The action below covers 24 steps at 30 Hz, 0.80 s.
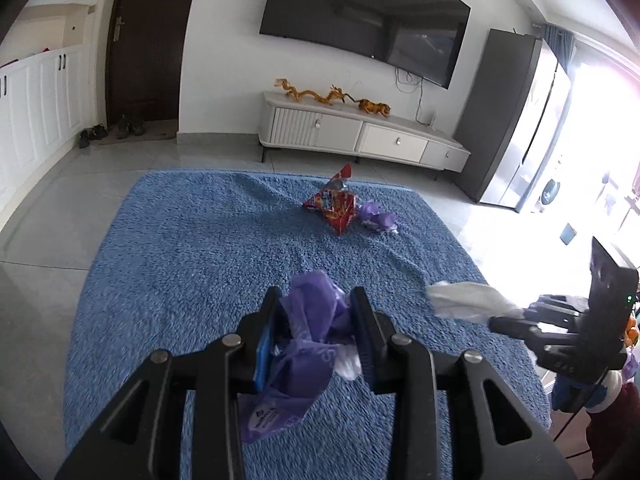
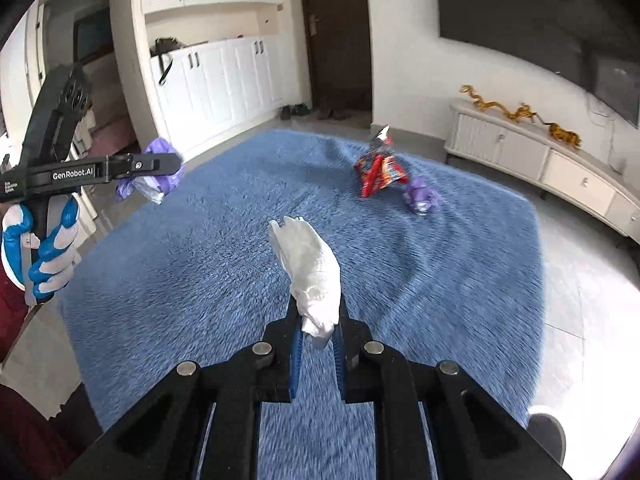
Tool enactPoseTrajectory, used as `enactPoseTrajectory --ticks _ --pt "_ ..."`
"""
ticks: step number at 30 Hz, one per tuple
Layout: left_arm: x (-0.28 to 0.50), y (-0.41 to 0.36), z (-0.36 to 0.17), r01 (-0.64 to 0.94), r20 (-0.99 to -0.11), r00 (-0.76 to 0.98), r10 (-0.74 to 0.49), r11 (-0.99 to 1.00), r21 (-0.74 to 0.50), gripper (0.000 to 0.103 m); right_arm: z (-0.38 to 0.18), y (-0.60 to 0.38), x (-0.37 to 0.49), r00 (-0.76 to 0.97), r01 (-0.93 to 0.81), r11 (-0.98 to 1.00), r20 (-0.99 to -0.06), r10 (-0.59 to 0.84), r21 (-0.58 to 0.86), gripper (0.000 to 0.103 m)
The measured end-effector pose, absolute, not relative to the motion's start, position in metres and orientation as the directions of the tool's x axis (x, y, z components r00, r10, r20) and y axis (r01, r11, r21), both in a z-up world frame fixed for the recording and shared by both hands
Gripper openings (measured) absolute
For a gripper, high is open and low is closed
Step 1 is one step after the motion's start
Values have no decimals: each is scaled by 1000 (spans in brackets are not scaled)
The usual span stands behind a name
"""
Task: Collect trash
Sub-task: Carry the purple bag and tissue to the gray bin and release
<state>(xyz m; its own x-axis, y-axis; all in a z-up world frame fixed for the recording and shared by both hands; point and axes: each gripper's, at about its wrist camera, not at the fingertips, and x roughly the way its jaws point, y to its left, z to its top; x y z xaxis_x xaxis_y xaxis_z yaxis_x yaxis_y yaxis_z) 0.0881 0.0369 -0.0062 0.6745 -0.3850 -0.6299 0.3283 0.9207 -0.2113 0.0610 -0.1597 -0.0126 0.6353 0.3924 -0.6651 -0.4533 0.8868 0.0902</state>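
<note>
My left gripper [image 1: 316, 300] is shut on a crumpled purple plastic bag [image 1: 308, 320] with a bit of white inside, held above the blue rug [image 1: 192, 248]. It also shows in the right wrist view [image 2: 176, 164] at the left, with the purple bag [image 2: 160, 178] in it. My right gripper [image 2: 318, 312] is shut on a crumpled white tissue [image 2: 312, 264], held above the rug [image 2: 220, 240]; it shows in the left wrist view [image 1: 496, 322] with the tissue [image 1: 468, 300]. On the rug's far part lie a red snack wrapper [image 1: 336, 204] [image 2: 378, 168] and a small purple wrapper [image 1: 378, 218] [image 2: 422, 196].
A white TV cabinet [image 1: 360, 136] with golden dragon figures stands against the far wall under a TV. A grey fridge [image 1: 516, 120] is at the right. White cupboards [image 2: 224, 76], a dark door and shoes are at the left. Tiled floor surrounds the rug.
</note>
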Motion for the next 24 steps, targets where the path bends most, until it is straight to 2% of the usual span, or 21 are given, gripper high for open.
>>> enactPoseTrajectory --ticks 12,17,24 --pt "44 -23 29 413 -597 680 -427 895 -170 33 19 -260 -21 773 -250 963 -577 263 104 13" --pt "45 -89 31 491 -630 624 -462 859 -143 33 7 -313 -44 794 -134 985 -583 170 105 13" --pt "50 -214 11 634 -698 481 -530 760 -140 33 -41 -391 -64 774 53 990 -632 44 133 13"
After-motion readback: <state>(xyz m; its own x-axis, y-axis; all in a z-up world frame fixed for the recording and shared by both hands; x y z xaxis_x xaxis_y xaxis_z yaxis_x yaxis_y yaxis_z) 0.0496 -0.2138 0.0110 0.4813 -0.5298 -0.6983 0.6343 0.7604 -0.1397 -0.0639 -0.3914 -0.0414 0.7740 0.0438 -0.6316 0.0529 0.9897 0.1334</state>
